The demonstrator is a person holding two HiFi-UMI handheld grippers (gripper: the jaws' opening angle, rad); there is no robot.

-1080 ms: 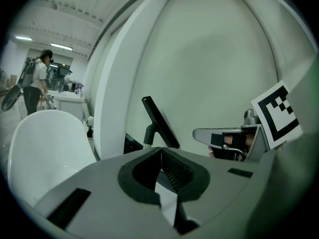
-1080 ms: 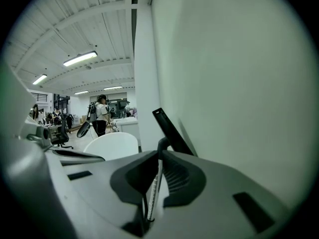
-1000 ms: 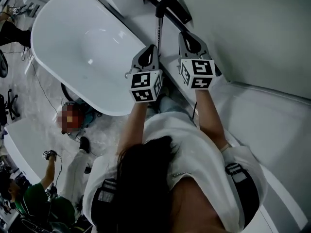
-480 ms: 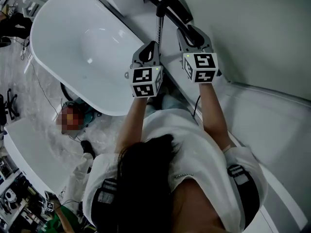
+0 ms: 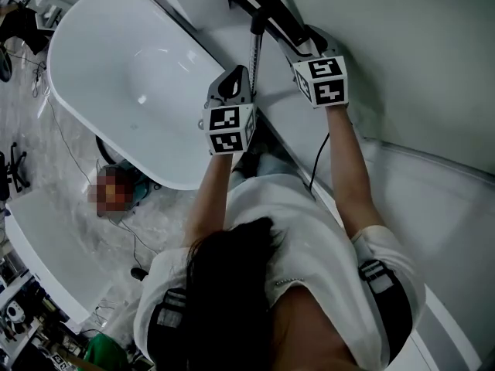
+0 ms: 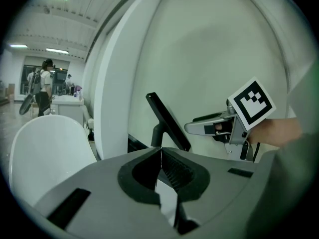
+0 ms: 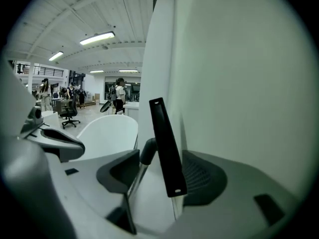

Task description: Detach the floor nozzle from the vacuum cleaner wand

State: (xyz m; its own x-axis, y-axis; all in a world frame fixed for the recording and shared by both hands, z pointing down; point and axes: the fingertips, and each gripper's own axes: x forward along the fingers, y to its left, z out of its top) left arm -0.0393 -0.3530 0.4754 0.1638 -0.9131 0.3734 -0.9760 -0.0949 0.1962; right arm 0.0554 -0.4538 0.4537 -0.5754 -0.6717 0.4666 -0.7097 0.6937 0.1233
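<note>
Left gripper (image 5: 238, 83): jaws closed together, just beside the wand (image 5: 254, 56). Right gripper (image 5: 303, 41): jaws have just been opening, now wide apart either side of the black floor nozzle (image 7: 167, 148), not pressing it. The nozzle remains attached to the wand.

1. The right gripper's (image 7: 160, 159) grey jaws have just been opening and stand wide apart.
2. A flat black plastic floor nozzle (image 7: 167, 148) stands on edge between them.
3. Its dark elbow joins a silvery metal wand (image 7: 135, 183) that slants down to the left.
4. A white oval bathtub (image 7: 107, 133) lies behind.
</note>
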